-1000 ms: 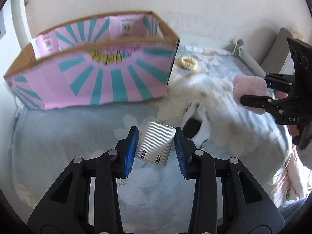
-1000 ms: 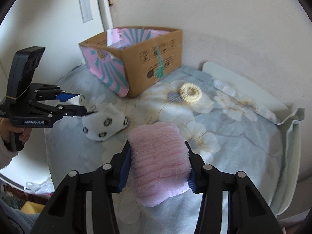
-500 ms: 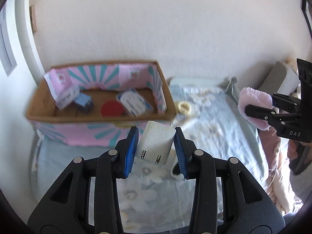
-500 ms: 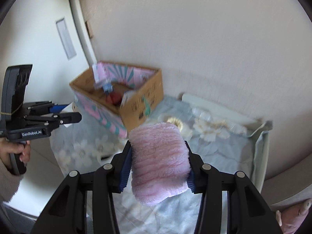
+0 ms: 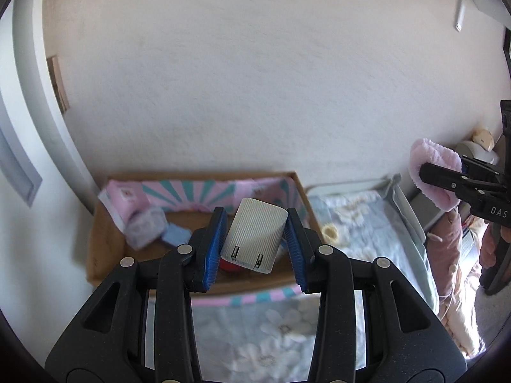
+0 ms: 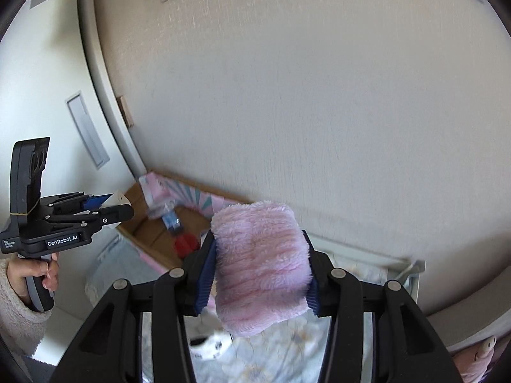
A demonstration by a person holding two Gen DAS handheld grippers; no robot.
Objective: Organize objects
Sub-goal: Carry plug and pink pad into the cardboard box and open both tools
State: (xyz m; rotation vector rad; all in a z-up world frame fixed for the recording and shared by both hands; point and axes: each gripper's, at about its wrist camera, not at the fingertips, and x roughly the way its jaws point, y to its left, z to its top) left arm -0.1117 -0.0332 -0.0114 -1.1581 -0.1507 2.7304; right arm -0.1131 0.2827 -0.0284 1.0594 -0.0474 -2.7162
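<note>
Ribbed white charger (image 5: 255, 234) clamped; fluffy pink cloth (image 6: 260, 263) clamped.

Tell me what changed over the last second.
Both tongs rose from the bedspread toward the open box, whose inside now shows. Unchanged: left tongs grip the white charger, right tongs the pink fluffy cloth.

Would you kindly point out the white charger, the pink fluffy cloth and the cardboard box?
white charger (image 5: 255, 236), left wrist view, ribbed face.
pink fluffy cloth (image 6: 260, 261), right wrist view, front middle.
cardboard box (image 5: 95, 255), left wrist view, left wall.
</note>
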